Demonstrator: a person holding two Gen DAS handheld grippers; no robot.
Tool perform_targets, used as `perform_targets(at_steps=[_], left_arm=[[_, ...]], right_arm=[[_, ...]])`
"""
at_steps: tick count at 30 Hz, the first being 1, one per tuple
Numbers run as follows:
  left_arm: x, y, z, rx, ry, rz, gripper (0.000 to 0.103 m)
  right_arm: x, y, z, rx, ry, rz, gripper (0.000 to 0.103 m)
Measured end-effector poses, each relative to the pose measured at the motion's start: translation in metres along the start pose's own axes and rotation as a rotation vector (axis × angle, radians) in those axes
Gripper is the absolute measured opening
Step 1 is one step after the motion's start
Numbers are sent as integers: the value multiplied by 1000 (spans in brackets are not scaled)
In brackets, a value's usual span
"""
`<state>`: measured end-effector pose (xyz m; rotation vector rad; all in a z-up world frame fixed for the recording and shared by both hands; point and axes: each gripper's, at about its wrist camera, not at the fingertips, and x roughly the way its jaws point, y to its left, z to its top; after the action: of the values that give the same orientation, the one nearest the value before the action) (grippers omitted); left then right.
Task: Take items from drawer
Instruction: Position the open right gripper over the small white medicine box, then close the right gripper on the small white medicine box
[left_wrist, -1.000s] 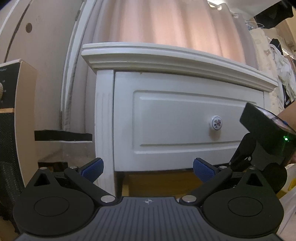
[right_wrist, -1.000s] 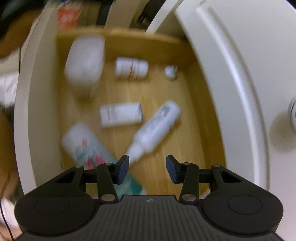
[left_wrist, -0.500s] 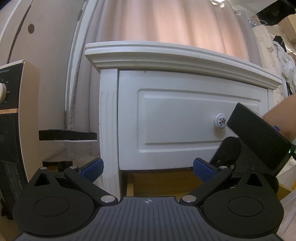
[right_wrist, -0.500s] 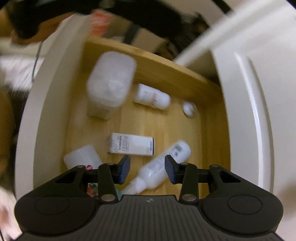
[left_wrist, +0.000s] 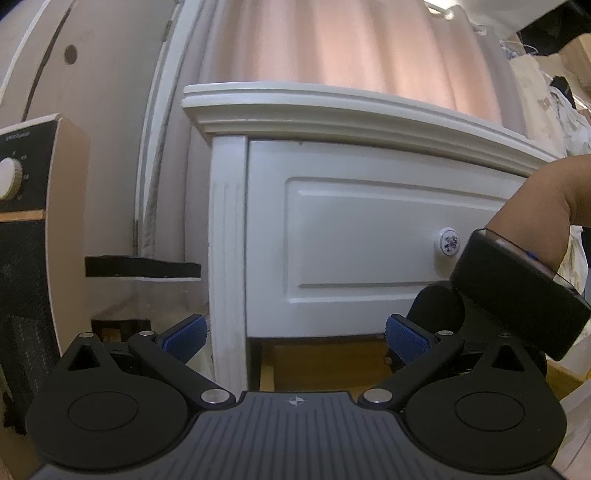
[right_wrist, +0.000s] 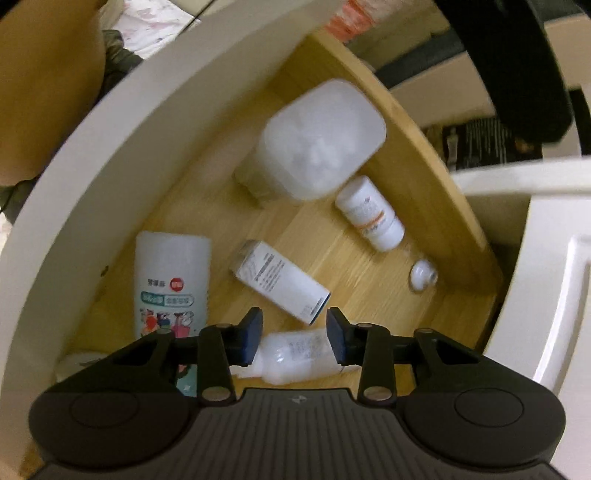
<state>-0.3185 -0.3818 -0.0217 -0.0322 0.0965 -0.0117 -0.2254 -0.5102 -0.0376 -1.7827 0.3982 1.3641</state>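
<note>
Looking down in the right wrist view, I see the open drawer (right_wrist: 92, 155) with a wooden floor. A white squeeze bottle (right_wrist: 295, 356) lies on it between the fingertips of my right gripper (right_wrist: 295, 332). The jaws are closing on either side of the bottle, and I see no firm press. Beyond lie a white box (right_wrist: 280, 282), a printed wipes pack (right_wrist: 170, 280), a pill bottle (right_wrist: 369, 212), a frosted tub (right_wrist: 321, 140) and a small white cap (right_wrist: 423, 275). My left gripper (left_wrist: 295, 334) hangs open and holds nothing, facing the white nightstand (left_wrist: 229, 240).
The upper drawer front (left_wrist: 369, 240) is closed, with a painted knob (left_wrist: 448, 242). A person's hand (left_wrist: 546, 206) holds the right gripper's black body (left_wrist: 517, 295) at the right. A heater-like unit (left_wrist: 29, 229) stands at the left. The drawer's white walls ring the items closely.
The right wrist view has rolled and dropped toward the drawer floor. The squeeze bottle now lies between the right fingers, which have narrowed. In the left view the hand and right gripper body moved further in.
</note>
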Motion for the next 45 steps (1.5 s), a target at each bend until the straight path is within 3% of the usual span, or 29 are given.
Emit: perform_targets(at_steps=[4, 12, 18, 25, 29, 33, 39, 43, 45], left_arm=[[1, 1, 1, -9, 4, 3, 103], [1, 1, 1, -2, 3, 0, 103], [1, 3, 1, -14, -6, 17, 103], [0, 5, 1, -18, -1, 23, 103], [-1, 3, 0, -14, -8, 26, 103], [-1, 5, 0, -21, -7, 24, 103], [-1, 4, -2, -34, 11, 3, 103], [-3, 2, -2, -33, 15, -8, 103], [-3, 2, -2, -32, 15, -3, 103]], right_arm=[[-3, -4, 7, -49, -39, 11, 37], [13, -9, 11, -127, 97, 72, 36], [13, -9, 15, -177, 55, 46, 36], [18, -10, 15, -160, 18, 107, 38], [23, -18, 13, -18, 9, 157, 36], [27, -18, 7, 149, 60, 106, 37], [30, -32, -13, 482, 143, 109, 36], [23, -32, -25, 568, 139, 68, 36], [16, -29, -23, 535, 101, 47, 48]])
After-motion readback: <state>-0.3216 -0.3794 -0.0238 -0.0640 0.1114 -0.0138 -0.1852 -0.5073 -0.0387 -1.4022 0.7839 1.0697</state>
